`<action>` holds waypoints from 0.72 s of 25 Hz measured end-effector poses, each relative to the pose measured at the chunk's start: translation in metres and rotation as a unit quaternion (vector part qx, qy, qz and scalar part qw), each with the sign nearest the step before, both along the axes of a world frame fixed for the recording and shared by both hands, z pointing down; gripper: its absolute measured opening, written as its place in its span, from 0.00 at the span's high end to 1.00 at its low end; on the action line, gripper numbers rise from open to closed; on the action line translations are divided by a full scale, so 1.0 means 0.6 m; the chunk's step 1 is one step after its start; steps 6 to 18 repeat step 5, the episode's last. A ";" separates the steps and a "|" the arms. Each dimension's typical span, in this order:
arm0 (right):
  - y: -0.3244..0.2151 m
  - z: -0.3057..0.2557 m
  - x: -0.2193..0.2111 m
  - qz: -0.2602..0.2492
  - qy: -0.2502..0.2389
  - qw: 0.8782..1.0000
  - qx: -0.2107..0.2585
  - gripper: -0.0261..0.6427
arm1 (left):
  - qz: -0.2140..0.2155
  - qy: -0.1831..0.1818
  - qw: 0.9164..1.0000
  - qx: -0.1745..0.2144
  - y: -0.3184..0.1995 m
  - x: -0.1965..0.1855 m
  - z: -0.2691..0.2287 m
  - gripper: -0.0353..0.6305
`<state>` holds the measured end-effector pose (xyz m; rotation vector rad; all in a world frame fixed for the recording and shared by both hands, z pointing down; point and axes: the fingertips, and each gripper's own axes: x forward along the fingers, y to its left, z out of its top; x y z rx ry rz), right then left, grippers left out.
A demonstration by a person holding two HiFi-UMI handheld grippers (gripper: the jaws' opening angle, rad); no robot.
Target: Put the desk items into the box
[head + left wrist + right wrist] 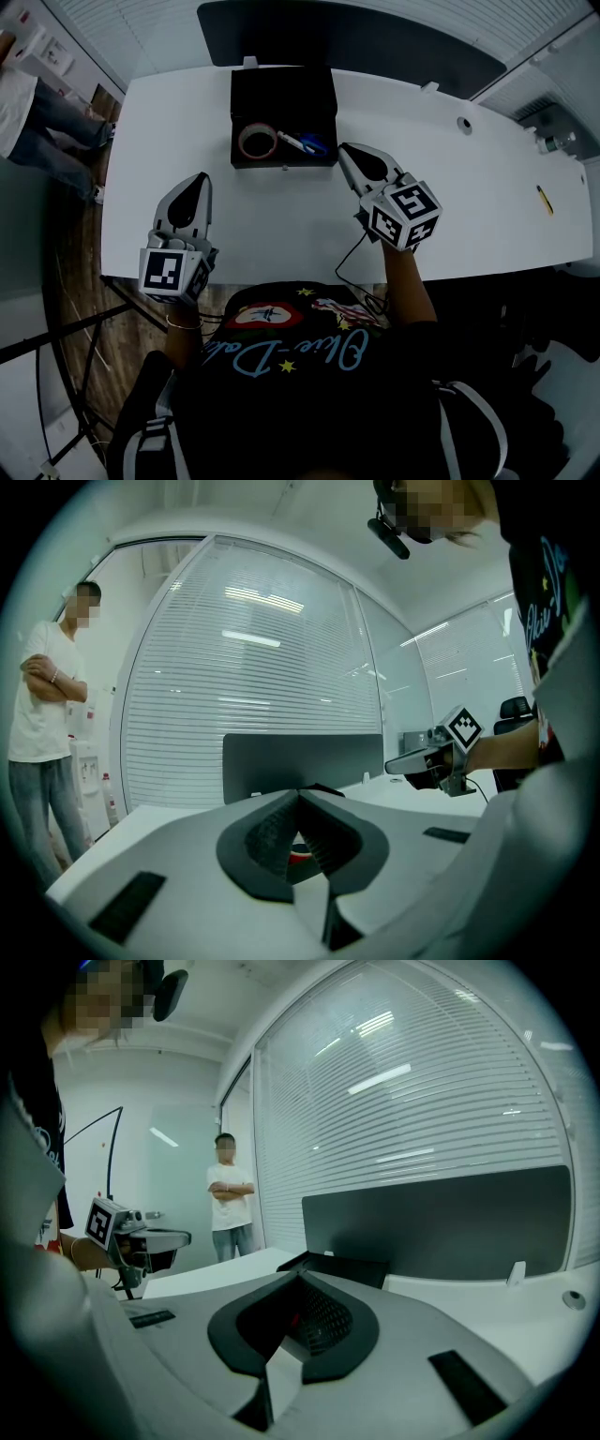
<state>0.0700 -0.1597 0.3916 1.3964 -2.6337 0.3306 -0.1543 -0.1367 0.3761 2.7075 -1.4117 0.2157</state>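
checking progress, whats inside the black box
A roll of tape and a blue-and-white pen lie in the black box. Its far half is too dark to tell; nothing else shows.

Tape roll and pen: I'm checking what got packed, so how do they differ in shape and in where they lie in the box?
The tape roll is a round ring with a reddish rim; the pen is a slim straight stick, white and blue. The tape roll lies in the left half of the box; the pen lies aslant in the right half. Both rest inside the black box, near the person's side.
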 end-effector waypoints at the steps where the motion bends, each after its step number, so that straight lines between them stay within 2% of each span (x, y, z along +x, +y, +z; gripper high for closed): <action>1: 0.002 -0.001 0.001 0.000 0.000 1.000 0.000 0.96 | 0.000 0.000 1.000 0.000 0.002 0.001 0.000 0.95; 18: 0.007 -0.002 0.004 0.000 -0.002 1.000 0.001 0.96 | -0.001 0.000 1.000 0.001 0.009 0.004 -0.003 0.95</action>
